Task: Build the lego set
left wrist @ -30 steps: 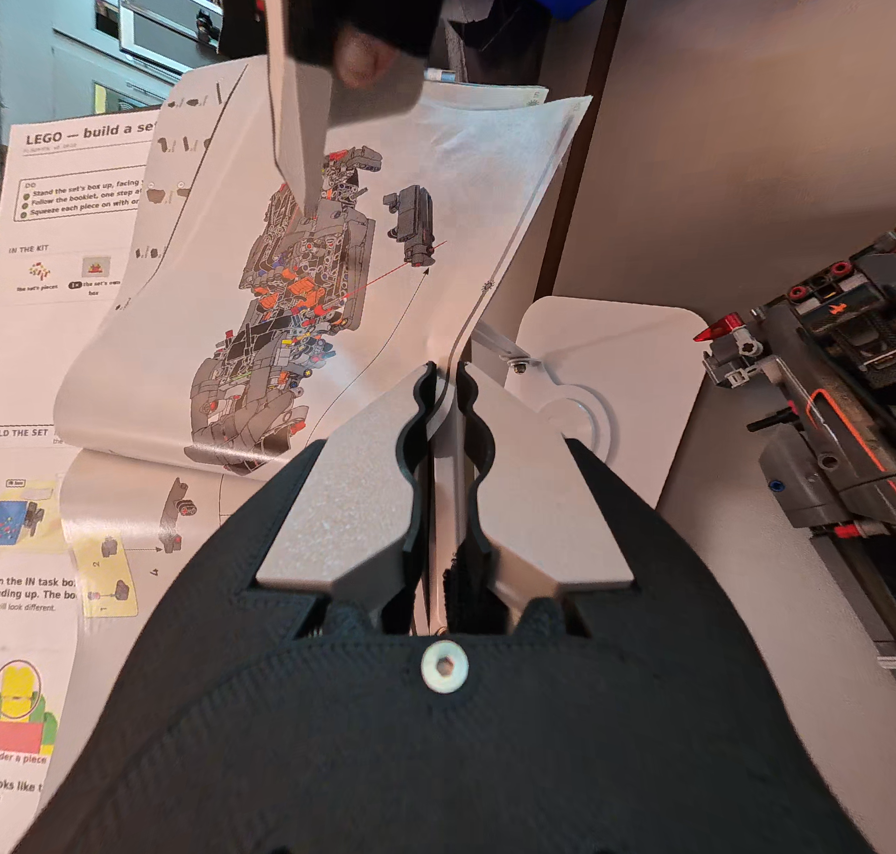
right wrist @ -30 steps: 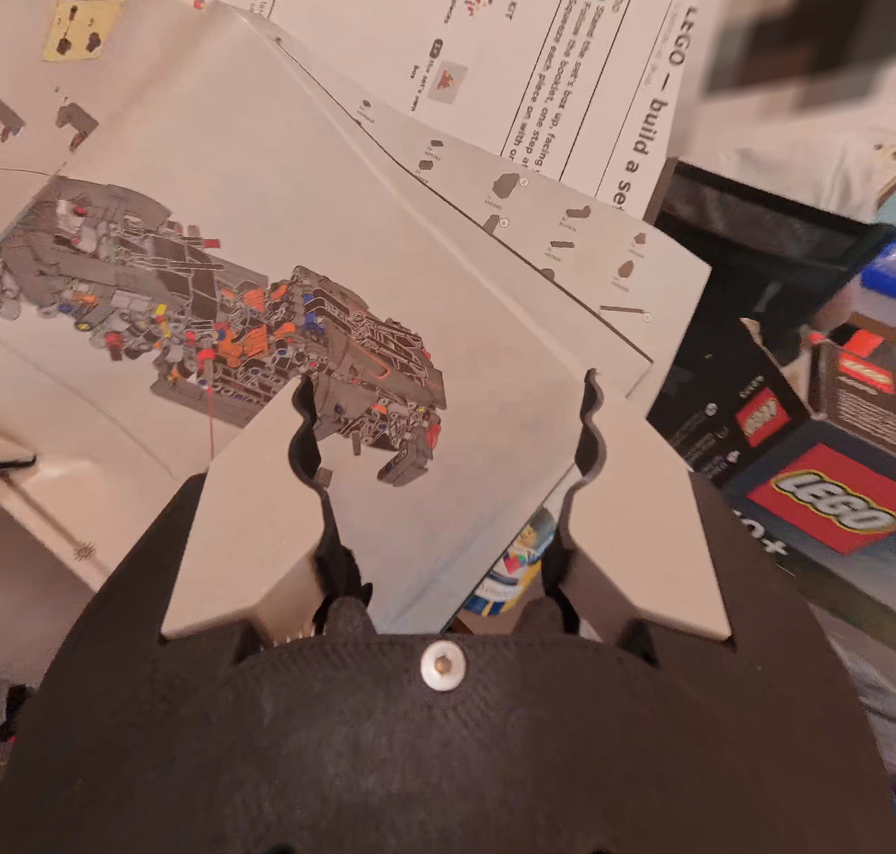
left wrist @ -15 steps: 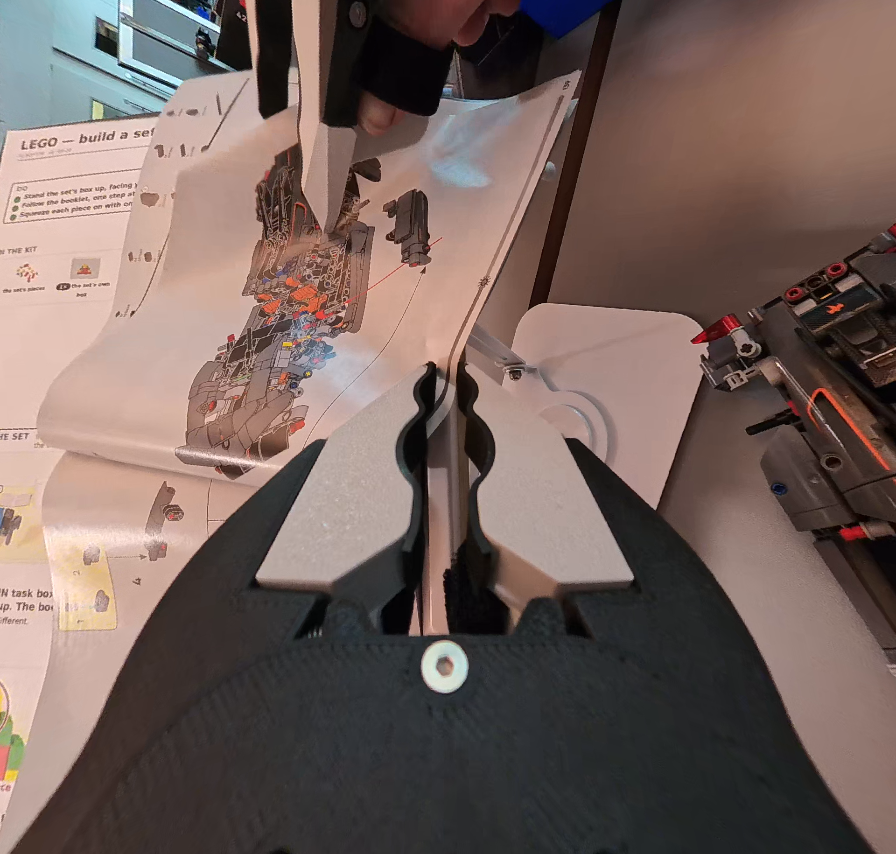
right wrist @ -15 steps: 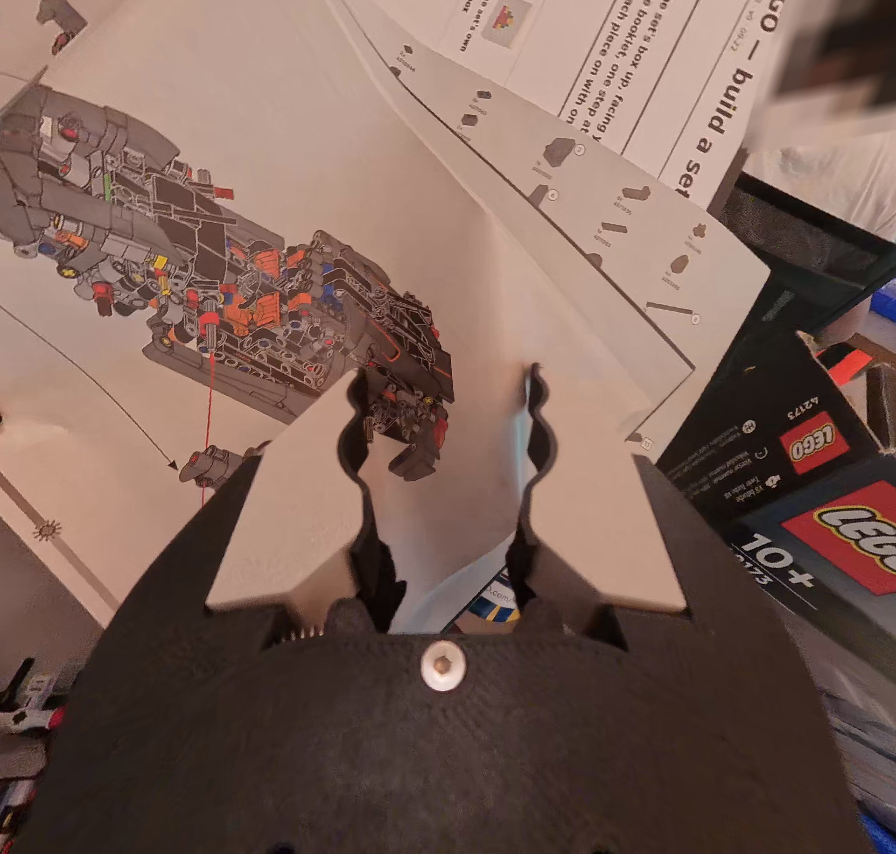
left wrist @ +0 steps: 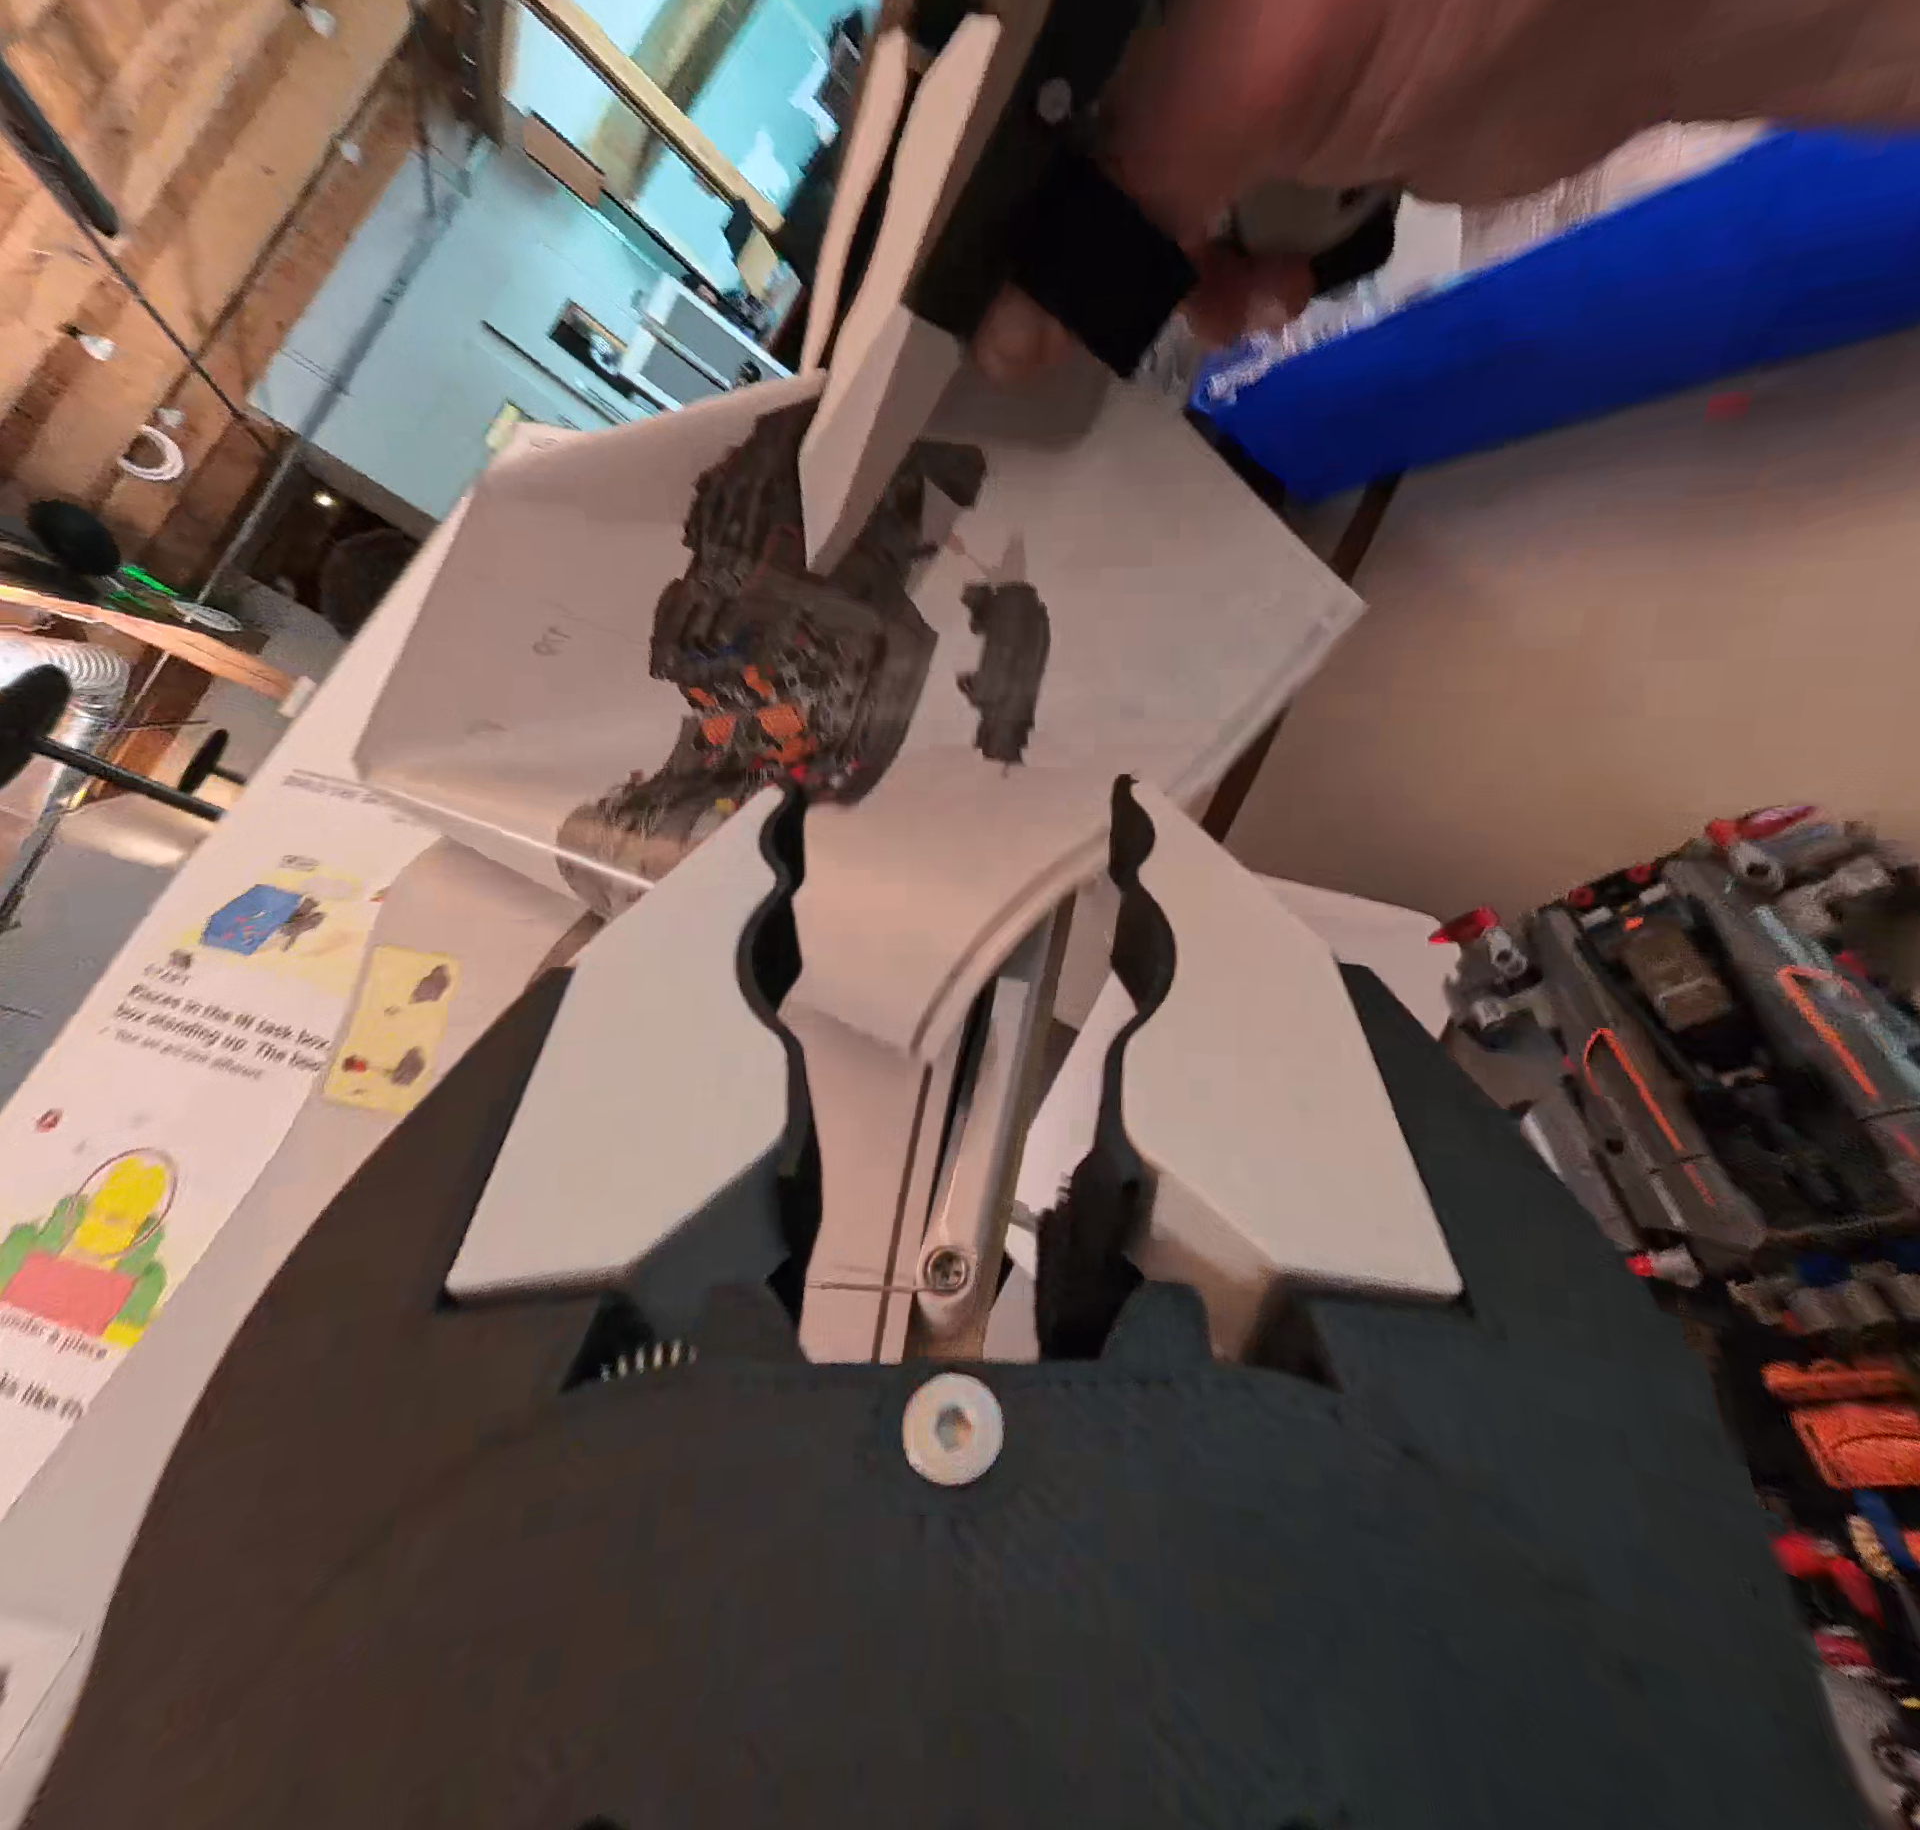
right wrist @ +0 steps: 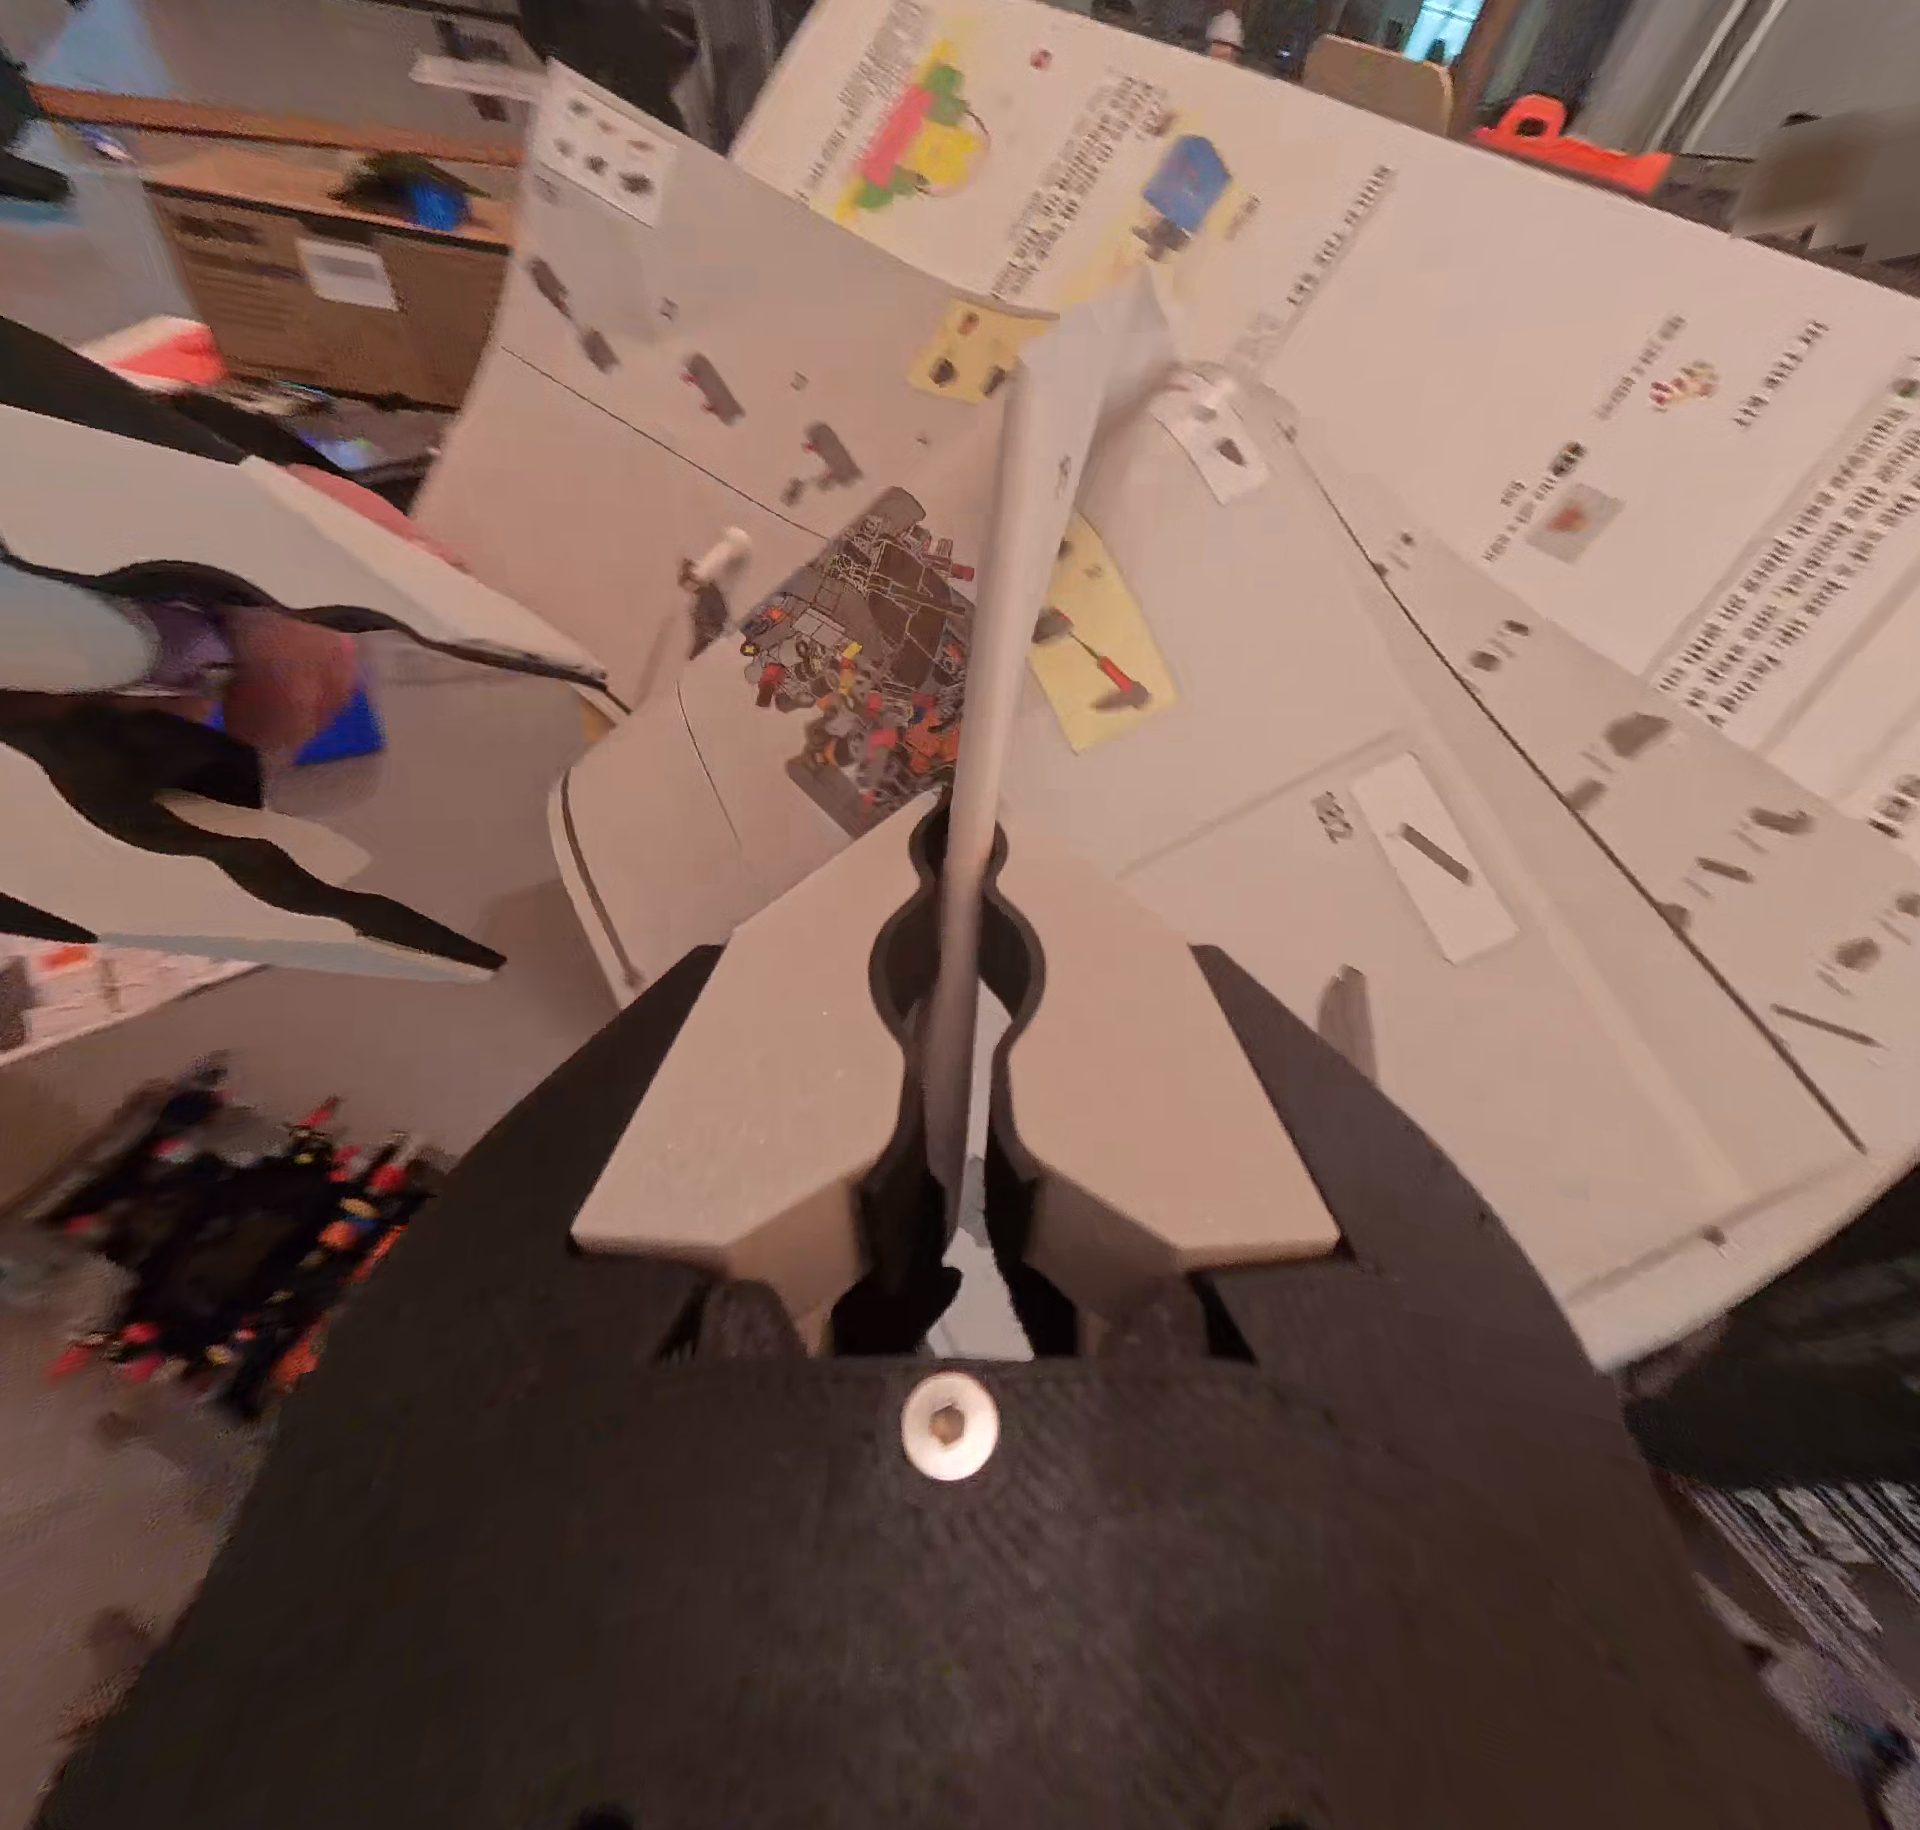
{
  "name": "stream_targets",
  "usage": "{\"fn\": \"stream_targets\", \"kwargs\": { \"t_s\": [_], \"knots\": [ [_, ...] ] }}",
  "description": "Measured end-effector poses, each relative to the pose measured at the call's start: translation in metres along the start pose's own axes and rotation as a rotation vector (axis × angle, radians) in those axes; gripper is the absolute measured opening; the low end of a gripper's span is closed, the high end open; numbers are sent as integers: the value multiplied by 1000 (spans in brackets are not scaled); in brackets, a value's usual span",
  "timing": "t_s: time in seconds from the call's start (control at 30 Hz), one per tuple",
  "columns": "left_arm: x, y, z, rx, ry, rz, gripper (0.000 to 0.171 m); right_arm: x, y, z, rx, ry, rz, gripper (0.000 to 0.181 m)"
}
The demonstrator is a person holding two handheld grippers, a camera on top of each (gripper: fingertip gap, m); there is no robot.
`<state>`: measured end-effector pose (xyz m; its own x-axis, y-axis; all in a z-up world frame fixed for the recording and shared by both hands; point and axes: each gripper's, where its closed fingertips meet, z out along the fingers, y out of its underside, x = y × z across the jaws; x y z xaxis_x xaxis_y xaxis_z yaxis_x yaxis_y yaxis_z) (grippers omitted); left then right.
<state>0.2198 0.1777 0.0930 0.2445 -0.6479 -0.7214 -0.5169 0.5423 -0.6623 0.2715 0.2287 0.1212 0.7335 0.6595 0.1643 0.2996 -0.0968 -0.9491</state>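
In the left wrist view the left hand-held gripper is spread apart around the lifted booklet page beside the dark lego model, while the right wrist view shows the right hand-held gripper clamped on that page's edge.

A: So where's each cam looking from?

B: Left wrist cam looks along its fingers, right up against the booklet. Right wrist cam faces that booklet edge-on, just as close.

A: Overlap?

B: The booklet, plus the dark model.
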Motion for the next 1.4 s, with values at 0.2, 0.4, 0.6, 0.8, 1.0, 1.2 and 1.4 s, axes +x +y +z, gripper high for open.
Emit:
{"fn": "stream_targets", "kwargs": {
  "t_s": [0.2, 0.4, 0.6, 0.8, 1.0, 1.2, 1.4],
  "knots": [
    [-40, -6, -56, 166, 10, -329, 82, -81, -55, 36, 133, -347, 179, 38],
    [-42, 38, -88, 129, 11, -389, 113, -117, -80, 75, 223, -602, 390, 69],
    [-47, 87, -90, -4, -102, -485, 74, -122, -70, 85, 168, -599, 364, 75],
    [-81, 105, -94, 64, -138, -667, 0, -105, -64, 51, 180, -434, 197, 56],
    [-121, 86, -102, 128, -147, -706, 0, -138, -7, 45, -65, -415, -41, 39],
    [-139, 32, -82, 222, 7, -713, 0, -181, 19, 86, -125, -357, -215, 42],
    [-141, -17, -40, 232, 144, -639, 0, -152, 13, 124, -49, 40, -244, 56]
  ]
}}
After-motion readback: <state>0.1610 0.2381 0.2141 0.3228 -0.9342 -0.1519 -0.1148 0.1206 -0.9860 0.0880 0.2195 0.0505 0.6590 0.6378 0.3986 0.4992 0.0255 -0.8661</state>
